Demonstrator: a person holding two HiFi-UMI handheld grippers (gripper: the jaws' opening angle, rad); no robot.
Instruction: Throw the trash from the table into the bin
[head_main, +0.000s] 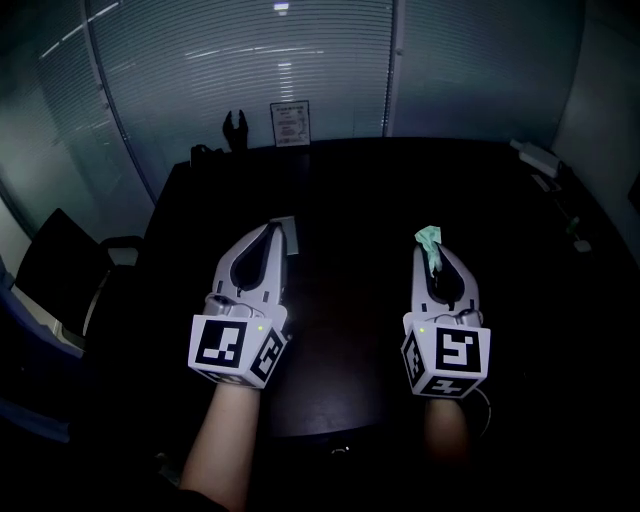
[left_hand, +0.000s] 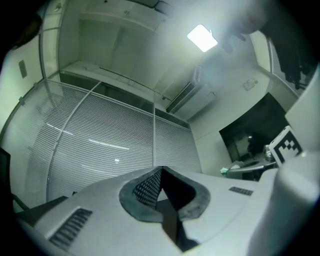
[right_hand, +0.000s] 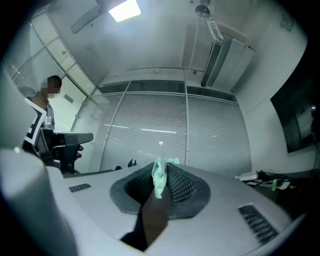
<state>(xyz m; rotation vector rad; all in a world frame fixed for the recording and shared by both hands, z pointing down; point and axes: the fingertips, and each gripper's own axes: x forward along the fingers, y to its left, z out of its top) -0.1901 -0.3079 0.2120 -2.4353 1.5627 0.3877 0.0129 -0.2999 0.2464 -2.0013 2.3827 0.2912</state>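
**Two grippers hanging over a dark table, one pinching green trash**

Both grippers are being held side by side above the dark table (head_main: 350, 180), well apart from each other and pointing toward its far end. The right gripper (head_main: 432, 246) is clenching a crumpled scrap of green trash (head_main: 430, 238). The scrap is sitting pinched between the ribbed pads at the very tips and sticking out a little past them, clear of the tabletop. The left gripper (head_main: 271, 229) is showing its jaws pressed together at the tips, with nothing between them. A pale flat thing (head_main: 289, 232) is lying on the table just beside the left gripper's tips; it is too dim to tell what it is. At the far edge a small framed sign (head_main: 290, 123) is standing upright in front of a wall of closed blinds (head_main: 250, 60). A dark chair (head_main: 60, 270) is standing off the table's left side.
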